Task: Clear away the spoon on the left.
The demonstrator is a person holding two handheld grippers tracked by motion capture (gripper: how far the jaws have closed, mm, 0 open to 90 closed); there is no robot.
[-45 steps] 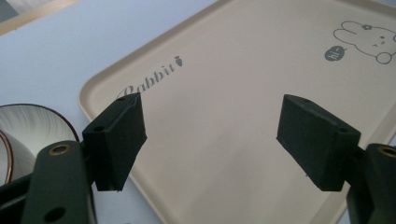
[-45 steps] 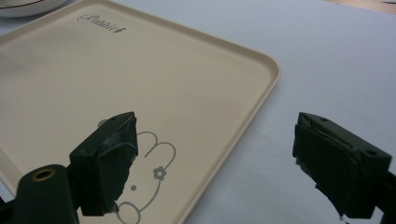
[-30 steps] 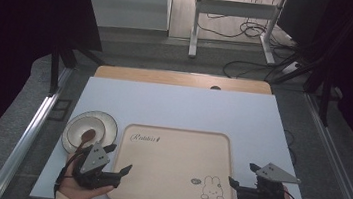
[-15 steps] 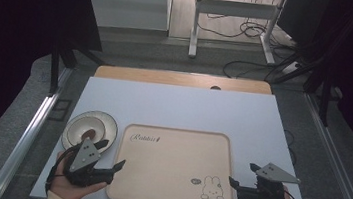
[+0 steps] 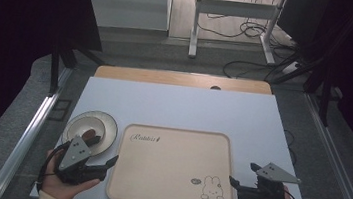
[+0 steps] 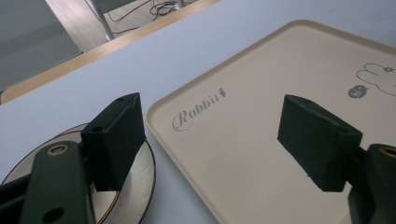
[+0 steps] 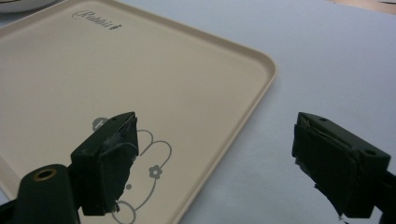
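Scene: a person sat at a pale blue-grey worktop [image 5: 189,106], one pair of tongs in each hand, seen from above.

Left tongs [image 5: 102,157]: lower left of the high view, jaws apart and holding nothing. In the left gripper view one jaw stood over the plate's near rim and the other over the tray's left part, so the gap straddled the strip of worktop between them.

Right tongs [image 5: 238,183]: lower right of the high view, jaws apart and empty. In the right gripper view one jaw hung over the rabbit drawing [image 7: 149,170], the other over bare worktop, with the tray's edge between them.

Plate [image 5: 91,129]: round, pale, with a dark rim, lying flat at left centre of the high view, just beside the tray's left edge, directly above the left tongs in the frame. The left hand [image 5: 61,187] was much the nearer; the right tongs were well apart from it, across the whole tray.

Tray [image 5: 173,167]: beige, rectangular with rounded corners, empty, its long axis running left to right across the frame. A script word [image 6: 200,106] marked its upper left corner.

Likely next move: a short reach up-frame by the left tongs to the plate's rim.

Room: dark surroundings, a wooden strip at the worktop's far edge, a metal frame and loose cables on the floor at the top of the frame.
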